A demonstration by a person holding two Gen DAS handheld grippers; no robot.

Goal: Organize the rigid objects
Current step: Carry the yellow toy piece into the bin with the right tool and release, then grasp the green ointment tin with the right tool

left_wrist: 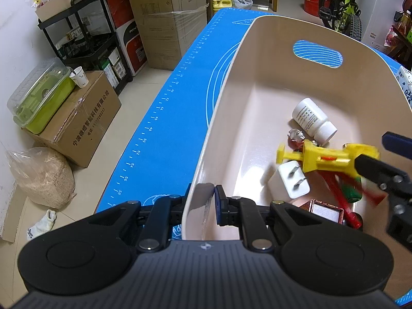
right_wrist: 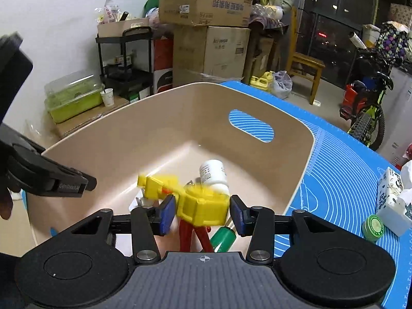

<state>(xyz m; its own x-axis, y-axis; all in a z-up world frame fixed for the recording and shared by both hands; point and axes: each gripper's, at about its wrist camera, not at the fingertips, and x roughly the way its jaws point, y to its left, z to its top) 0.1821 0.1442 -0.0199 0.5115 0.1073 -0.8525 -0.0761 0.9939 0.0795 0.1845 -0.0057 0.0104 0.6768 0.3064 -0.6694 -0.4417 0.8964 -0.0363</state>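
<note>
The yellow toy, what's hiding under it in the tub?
Under the yellow toy lie a white plug, red handles and a green bottle. A white pill bottle lies behind it. Anything directly beneath stays covered.

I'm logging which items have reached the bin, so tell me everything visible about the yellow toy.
The yellow toy looks like hard glossy plastic: a blocky body, a long narrow barrel ending in a small crosspiece, and an orange stripe along its side. It is motion-blurred, so finer detail is unclear. It sits inside the beige bin, above the red-handled tool and white charger, near the white bottle. The right gripper brackets its body, jaws apart, with gaps visible on both sides.
</note>
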